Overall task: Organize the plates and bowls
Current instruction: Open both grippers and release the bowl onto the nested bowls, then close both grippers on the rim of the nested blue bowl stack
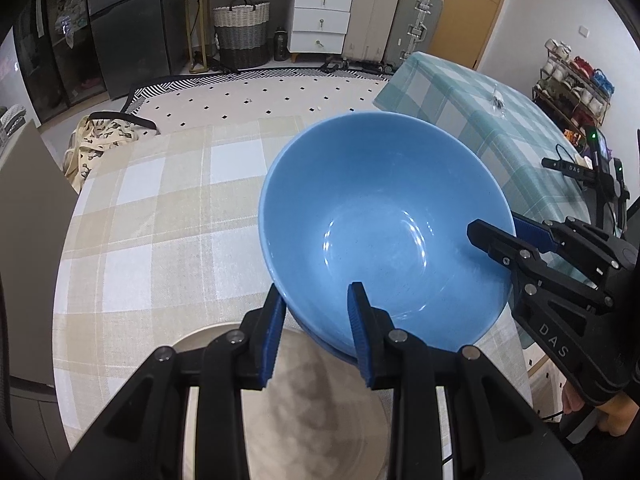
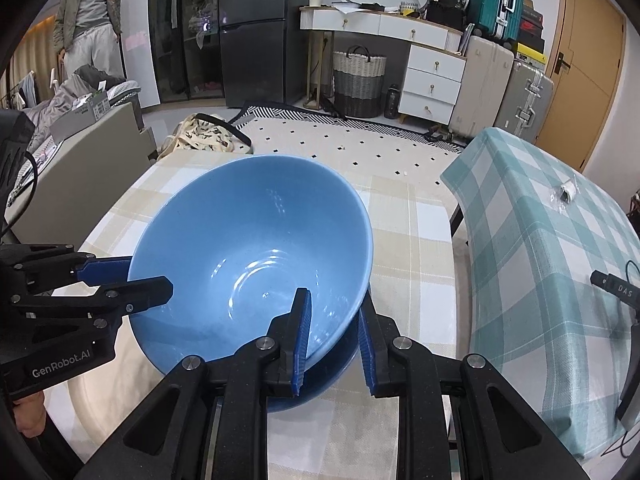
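A large blue bowl is held tilted above the beige checked table. My left gripper straddles its near rim, one finger inside and one outside. My right gripper straddles the opposite rim of the bowl the same way; it also shows in the left wrist view. Below the bowl lies a beige plate, partly hidden by my fingers. The left gripper also shows at the left of the right wrist view.
A second table with a teal checked cloth stands to the right, with a small wrapped item on it. A patterned bag lies past the far table edge. A person stands far left.
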Demonstrator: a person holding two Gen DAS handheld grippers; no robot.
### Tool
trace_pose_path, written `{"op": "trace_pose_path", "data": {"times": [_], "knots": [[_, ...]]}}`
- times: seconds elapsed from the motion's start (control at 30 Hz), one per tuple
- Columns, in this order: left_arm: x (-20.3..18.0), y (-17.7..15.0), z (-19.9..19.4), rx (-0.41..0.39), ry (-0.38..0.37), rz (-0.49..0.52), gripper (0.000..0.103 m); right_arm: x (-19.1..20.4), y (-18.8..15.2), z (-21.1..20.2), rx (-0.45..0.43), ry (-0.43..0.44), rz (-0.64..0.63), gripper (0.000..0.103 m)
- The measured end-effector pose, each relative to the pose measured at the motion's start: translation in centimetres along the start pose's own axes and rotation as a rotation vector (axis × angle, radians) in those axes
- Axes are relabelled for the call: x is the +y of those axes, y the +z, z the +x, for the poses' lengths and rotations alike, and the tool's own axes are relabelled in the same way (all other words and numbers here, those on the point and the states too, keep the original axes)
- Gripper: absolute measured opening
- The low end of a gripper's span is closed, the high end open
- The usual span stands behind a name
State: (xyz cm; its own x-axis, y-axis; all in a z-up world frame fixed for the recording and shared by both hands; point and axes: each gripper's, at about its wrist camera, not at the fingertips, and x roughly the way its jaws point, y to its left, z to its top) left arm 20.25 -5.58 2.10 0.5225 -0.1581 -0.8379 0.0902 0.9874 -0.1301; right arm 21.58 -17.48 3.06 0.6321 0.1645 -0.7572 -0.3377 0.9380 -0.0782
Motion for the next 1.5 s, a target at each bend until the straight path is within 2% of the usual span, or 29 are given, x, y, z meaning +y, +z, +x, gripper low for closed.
{"op": "trace_pose_path", "data": {"times": [0.3,0.6,0.67,0.73,0.8,0.9,0.97,1.03,1.1,1.13,1.17,1.23,1.3,1.4,1.5], "knots": [[-0.7,-0.3,0.8,0.024,0.032,0.037,0.03,0.4,-0.7,0.9,0.04,-0.005,-0.022,0.029],[-0.8,-0.5,1.0,0.019,0.043,0.058,0.035,0.1,-1.4,1.3,0.058,0.018,-0.016,0.032],[-0.7,-0.6,1.1,0.024,0.039,0.055,0.036,0.1,-1.4,1.3,0.059,0.023,-0.017,0.035],[-0.6,-0.6,1.3,0.031,0.034,0.05,0.037,0.1,-1.5,1.4,0.061,0.03,-0.016,0.042],[-0.5,-0.7,1.4,0.037,0.029,0.047,0.038,0.2,-1.5,1.4,0.061,0.035,-0.018,0.044],[-0.3,-0.7,1.5,0.041,0.031,0.039,0.049,0.2,-1.4,1.4,0.063,0.055,-0.014,0.05],[0.0,-0.7,1.5,0.041,0.029,0.028,0.051,0.2,-1.4,1.4,0.059,0.065,-0.011,0.057],[0.3,-0.7,1.5,0.044,0.024,0.016,0.058,0.2,-1.3,1.2,0.05,0.071,-0.009,0.071],[0.7,-0.6,1.6,0.051,0.01,0.002,0.059,0.2,-1.2,0.9,0.035,0.075,-0.008,0.08],[0.9,-0.6,1.6,0.053,0.006,-0.002,0.064,0.2,-1.2,0.7,0.026,0.071,-0.008,0.083],[1.1,-0.5,1.5,0.05,0.006,-0.008,0.068,0.1,-1.1,0.5,0.016,0.066,-0.005,0.084],[1.5,-0.5,1.1,0.024,-0.006,-0.023,0.088,-0.2,-1.0,0.4,0.006,0.063,0.01,0.09],[1.8,-0.3,0.7,-0.003,-0.016,-0.021,0.091,-0.6,-0.9,0.3,0.003,0.061,0.033,0.095],[2.7,-0.2,0.7,-0.021,-0.027,-0.042,0.103,-1.3,-0.8,0.4,-0.001,0.059,0.062,0.099],[3.8,-0.2,1.3,-0.026,-0.026,-0.096,0.103,-2.0,-0.8,0.6,-0.001,0.05,0.086,0.101]]}}
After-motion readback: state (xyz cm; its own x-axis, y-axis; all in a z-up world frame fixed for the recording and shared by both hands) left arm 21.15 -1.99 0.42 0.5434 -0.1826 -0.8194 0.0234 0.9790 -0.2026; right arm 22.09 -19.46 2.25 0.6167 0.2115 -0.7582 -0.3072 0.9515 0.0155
